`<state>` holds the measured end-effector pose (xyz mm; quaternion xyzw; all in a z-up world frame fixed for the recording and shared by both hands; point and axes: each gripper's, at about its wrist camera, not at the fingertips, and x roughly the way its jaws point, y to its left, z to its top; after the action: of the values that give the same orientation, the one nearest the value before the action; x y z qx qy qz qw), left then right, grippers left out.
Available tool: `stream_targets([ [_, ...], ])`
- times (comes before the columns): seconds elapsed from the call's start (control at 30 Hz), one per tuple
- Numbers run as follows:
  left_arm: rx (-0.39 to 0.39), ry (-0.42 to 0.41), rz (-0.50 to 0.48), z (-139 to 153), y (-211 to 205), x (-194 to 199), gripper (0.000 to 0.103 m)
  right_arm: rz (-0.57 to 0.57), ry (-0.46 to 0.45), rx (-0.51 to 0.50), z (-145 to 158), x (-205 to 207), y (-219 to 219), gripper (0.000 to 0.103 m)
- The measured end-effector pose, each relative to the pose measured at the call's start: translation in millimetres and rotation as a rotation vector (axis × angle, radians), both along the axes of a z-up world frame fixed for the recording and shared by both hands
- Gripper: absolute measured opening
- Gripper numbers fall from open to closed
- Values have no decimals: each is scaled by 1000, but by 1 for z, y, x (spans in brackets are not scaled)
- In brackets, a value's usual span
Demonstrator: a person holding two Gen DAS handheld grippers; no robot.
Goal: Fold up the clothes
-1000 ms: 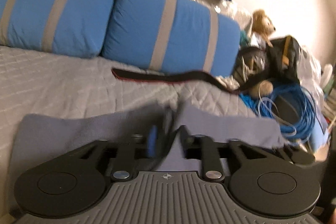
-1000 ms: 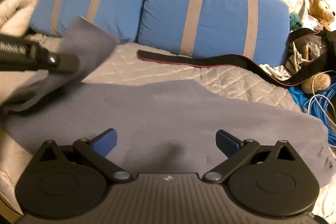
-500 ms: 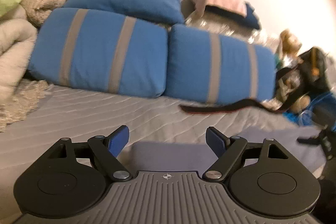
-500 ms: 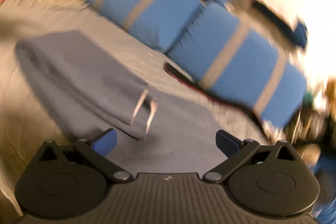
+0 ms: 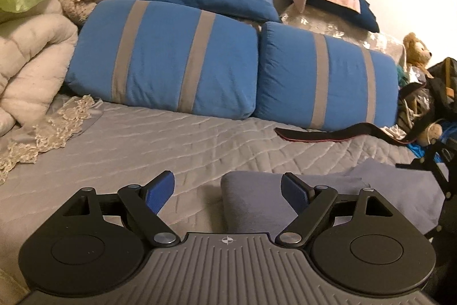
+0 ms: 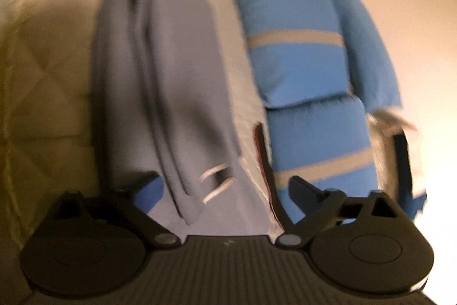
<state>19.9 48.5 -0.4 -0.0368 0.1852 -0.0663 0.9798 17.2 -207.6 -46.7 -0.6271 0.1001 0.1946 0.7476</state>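
A grey garment point(image 5: 251, 199) lies folded over on the quilted bed point(image 5: 171, 139); its rounded fold edge sits just ahead of my left gripper point(image 5: 227, 187), which is open and touches nothing. The right wrist view is blurred and rolled sideways. There the garment point(image 6: 177, 62) runs as a long folded strip, with two white drawstrings point(image 6: 215, 170) at its near end. My right gripper point(image 6: 225, 190) stands wide with its jaws closing a little. The garment's near end lies between the fingers, but the pads do not press on it. Part of the right gripper's black frame point(image 5: 437, 162) shows at the left view's right edge.
Blue pillows with grey stripes point(image 5: 171, 62) line the head of the bed. A black strap point(image 5: 328, 135) lies in front of them. Piled blankets point(image 5: 28, 47) fill the left; a teddy bear point(image 5: 415, 50), a dark bag point(image 5: 440, 85) and blue cable crowd the right.
My left gripper let go of the grey cloth, opened and swung away to the left. The garment now lies folded over. The right gripper's view rolled strongly onto its side.
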Motion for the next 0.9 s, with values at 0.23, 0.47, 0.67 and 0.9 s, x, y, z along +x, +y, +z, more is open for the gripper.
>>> stream_targets([
  [0.23, -3, -2, 1, 3, 2, -1, 82, 69, -14, -133, -8, 3, 9, 81],
  [0.47, 16, 13, -4, 3, -1, 1, 82, 93, -44, -235, -23, -4, 14, 68],
  [0.67, 152, 30, -44, -1, -12, 0, 82, 104, 78, -239, -23, 3, 17, 21],
  [0.9, 371, -17, -220, -18, -54, -19, 82, 74, 21, -94, 12, 14, 11, 4],
])
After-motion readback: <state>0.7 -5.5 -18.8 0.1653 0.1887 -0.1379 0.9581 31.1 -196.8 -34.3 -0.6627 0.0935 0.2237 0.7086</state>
